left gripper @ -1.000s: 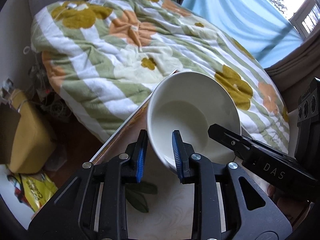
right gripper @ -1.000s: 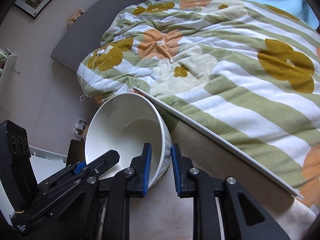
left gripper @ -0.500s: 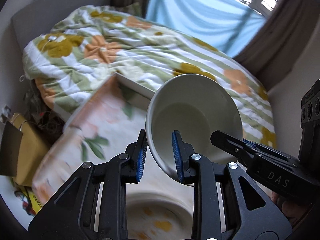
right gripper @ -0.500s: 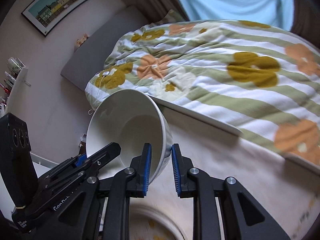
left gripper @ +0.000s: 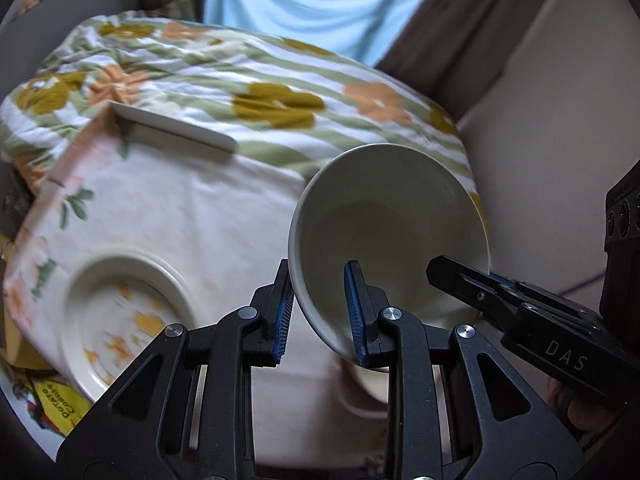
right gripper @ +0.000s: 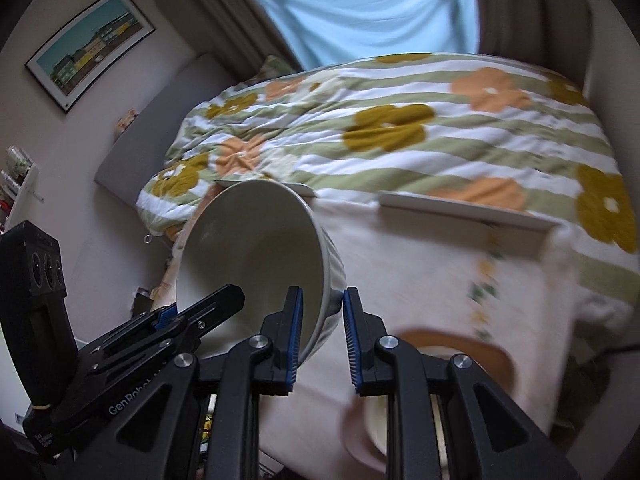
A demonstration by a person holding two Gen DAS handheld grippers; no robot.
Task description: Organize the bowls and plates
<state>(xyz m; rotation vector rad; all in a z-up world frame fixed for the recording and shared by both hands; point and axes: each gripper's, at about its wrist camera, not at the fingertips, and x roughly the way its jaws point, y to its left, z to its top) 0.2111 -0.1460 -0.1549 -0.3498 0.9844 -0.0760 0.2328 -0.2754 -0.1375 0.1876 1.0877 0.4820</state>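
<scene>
Both grippers, left gripper [left gripper: 320, 312] and right gripper [right gripper: 320, 332], clamped on tilted white bowl [left gripper: 384, 216].

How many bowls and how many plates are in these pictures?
Bowls: 1, the white bowl, lifted off the table.
Plates: 1, the flowered plate.
Too blurred to tell the kind: 1, the brown-rimmed dish.
Total: 3 dishes, at least.
</scene>
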